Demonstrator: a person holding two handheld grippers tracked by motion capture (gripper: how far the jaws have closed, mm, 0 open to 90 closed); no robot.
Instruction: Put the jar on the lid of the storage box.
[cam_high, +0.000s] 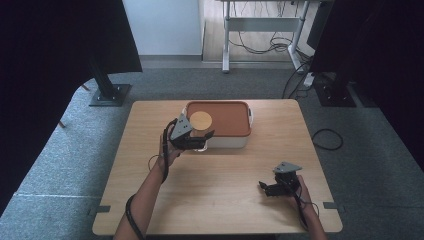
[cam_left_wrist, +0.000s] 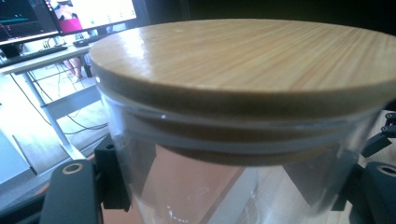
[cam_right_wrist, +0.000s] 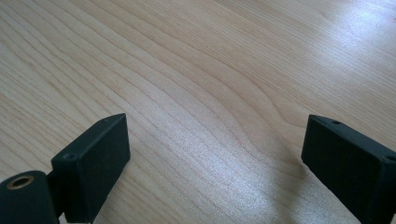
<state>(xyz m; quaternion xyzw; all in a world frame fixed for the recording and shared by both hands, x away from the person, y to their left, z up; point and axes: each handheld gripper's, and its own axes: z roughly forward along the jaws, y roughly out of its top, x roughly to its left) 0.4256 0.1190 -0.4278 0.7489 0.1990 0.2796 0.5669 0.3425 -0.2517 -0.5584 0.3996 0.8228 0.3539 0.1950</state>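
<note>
A clear glass jar (cam_left_wrist: 210, 186) with a round wooden lid (cam_left_wrist: 243, 56) sits between the jaws of my left gripper (cam_left_wrist: 233, 186), whose pads (cam_left_wrist: 112, 177) press on its two sides just under the lid. In the high view the lid (cam_high: 201, 119) shows in front of a white box with an orange lid (cam_high: 227, 117), and my left gripper (cam_high: 196, 140) reaches the jar from the left. I cannot tell whether the jar rests on the table. My right gripper (cam_high: 264, 188) is open near the table's front right, with bare wood between its jaws (cam_right_wrist: 215, 158).
The wooden table (cam_high: 225, 190) has rounded corners and ends close behind my right hand. The box stands at the table's back middle. Beyond the table are a black stand (cam_high: 107, 92), a desk frame (cam_high: 262, 30) and floor cables (cam_high: 327, 137).
</note>
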